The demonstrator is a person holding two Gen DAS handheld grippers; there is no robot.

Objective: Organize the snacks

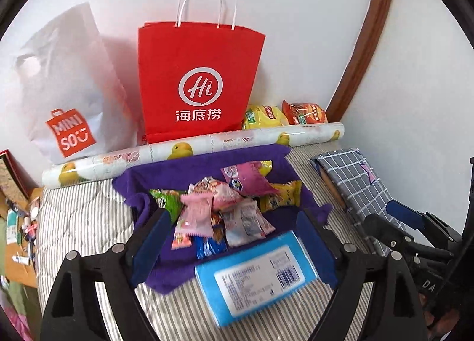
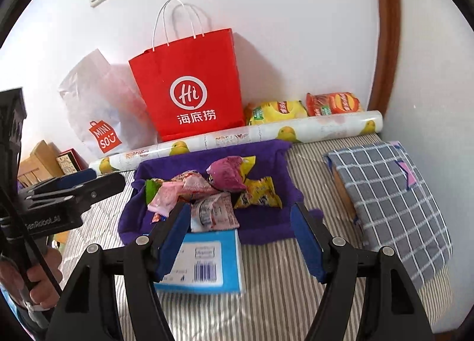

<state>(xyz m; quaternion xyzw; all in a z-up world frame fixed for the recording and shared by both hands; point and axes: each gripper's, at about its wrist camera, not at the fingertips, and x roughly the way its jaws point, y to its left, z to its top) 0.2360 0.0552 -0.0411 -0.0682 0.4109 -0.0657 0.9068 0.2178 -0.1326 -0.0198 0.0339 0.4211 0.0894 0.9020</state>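
A pile of small snack packets [image 1: 225, 204] [image 2: 207, 193] lies on a purple cloth [image 1: 207, 163] [image 2: 266, 222] spread on a striped bed. My left gripper [image 1: 234, 216] hovers above the near side of the pile, open, with nothing between its blue pads. In front of the cloth lies a blue pack [image 1: 257, 278] [image 2: 207, 267] with a barcode label. My right gripper [image 2: 240, 209] is also open and empty, above the cloth's near edge. Each gripper shows at the side of the other's view: the right gripper [image 1: 414, 222] and the left gripper [image 2: 86, 181].
A red paper bag [image 1: 198, 80] and a white plastic bag [image 1: 65, 98] stand against the wall. A yellow chips bag [image 1: 263, 117] and a red chips bag [image 1: 305, 113] lie behind a patterned paper roll [image 1: 207, 145]. A grey checked bundle [image 2: 391, 193] lies at the right.
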